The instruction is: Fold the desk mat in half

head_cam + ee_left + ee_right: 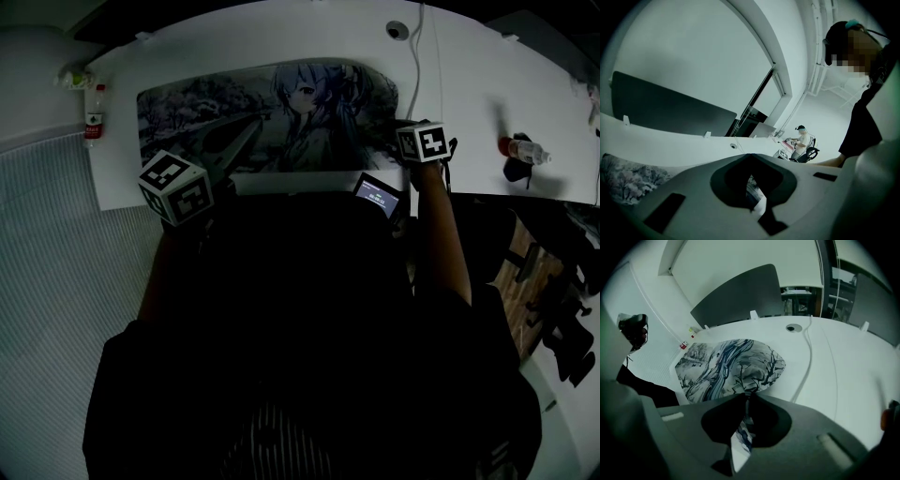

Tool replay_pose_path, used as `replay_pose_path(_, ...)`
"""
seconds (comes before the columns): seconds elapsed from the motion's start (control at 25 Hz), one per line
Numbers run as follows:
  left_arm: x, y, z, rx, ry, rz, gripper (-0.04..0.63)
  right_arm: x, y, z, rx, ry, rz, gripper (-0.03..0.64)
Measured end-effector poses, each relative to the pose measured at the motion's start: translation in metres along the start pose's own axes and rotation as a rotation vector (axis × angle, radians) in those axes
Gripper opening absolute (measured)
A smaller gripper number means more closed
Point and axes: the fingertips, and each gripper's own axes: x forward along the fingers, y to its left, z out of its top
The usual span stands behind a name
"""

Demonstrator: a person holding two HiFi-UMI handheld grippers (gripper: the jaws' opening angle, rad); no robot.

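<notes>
The desk mat [272, 117], printed with an anime girl and trees, lies flat on the white desk [469, 84]. My right gripper [405, 139] is at the mat's right end and is shut on its edge. In the right gripper view, a strip of the printed mat [740, 439] runs between the closed jaws of the right gripper [747, 397], and the rest of the mat [731, 369] spreads out ahead. My left gripper [211, 178] is at the mat's near edge toward the left. The left gripper [751, 159] looks shut, with a sliver of print [752, 185] between its jaws.
A red-labelled bottle [94, 112] stands at the desk's left end. Another bottle [527, 150] lies at the right beside a black object [516, 171]. A white cable [415, 66] runs back toward a grommet [397, 30]. A small lit screen [380, 197] sits at the near edge.
</notes>
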Motion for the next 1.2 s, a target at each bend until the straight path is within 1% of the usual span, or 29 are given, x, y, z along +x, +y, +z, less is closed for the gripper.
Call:
replay_pose_path(0.08,-0.003,-0.004,-0.007,-0.012,0.007,-0.003,0.008,-0.008,-0.006,0.001,0.003,-0.015,-0.011,0.028)
replay_pose_path(0.16,-0.008,-0.006,-0.013,-0.01,0.023,0.0,0.008,-0.014,-0.012,0.003,-0.012,-0.02,-0.04,0.028)
replay_pose_path(0.28,-0.012,-0.002,-0.021,-0.01,0.043,0.007,0.008,-0.019,-0.013,0.005,0.024,-0.054,-0.044,0.028)
replay_pose_path(0.36,-0.013,-0.005,-0.02,-0.038,0.04,-0.014,0.008,-0.024,-0.014,0.004,0.045,-0.067,-0.054,0.028)
replay_pose_path(0.44,-0.017,-0.009,-0.016,-0.055,0.035,-0.049,0.008,-0.028,-0.014,0.006,0.04,-0.078,-0.087,0.028)
replay_pose_path(0.56,-0.022,-0.005,-0.01,-0.021,0.052,-0.069,0.008,-0.036,-0.007,0.01,0.058,-0.104,-0.109,0.028)
replay_pose_path(0.64,-0.027,0.003,-0.005,-0.023,0.043,-0.087,0.008,-0.043,-0.001,0.014,0.083,-0.127,-0.112,0.028)
replay_pose_path(0.76,-0.042,0.015,-0.001,-0.029,0.031,-0.127,0.008,-0.05,0.016,0.027,0.109,-0.162,-0.117,0.028)
replay_pose_path(0.88,-0.065,0.03,0.001,-0.028,0.019,-0.154,0.008,-0.059,0.042,0.04,0.136,-0.189,-0.116,0.028)
replay_pose_path(1.08,-0.109,0.068,0.005,-0.085,-0.024,-0.162,0.008,-0.065,0.084,0.065,0.159,-0.219,-0.114,0.028)
replay_pose_path(1.2,-0.134,0.095,0.006,-0.103,-0.046,-0.156,0.008,-0.063,0.106,0.081,0.184,-0.254,-0.103,0.028)
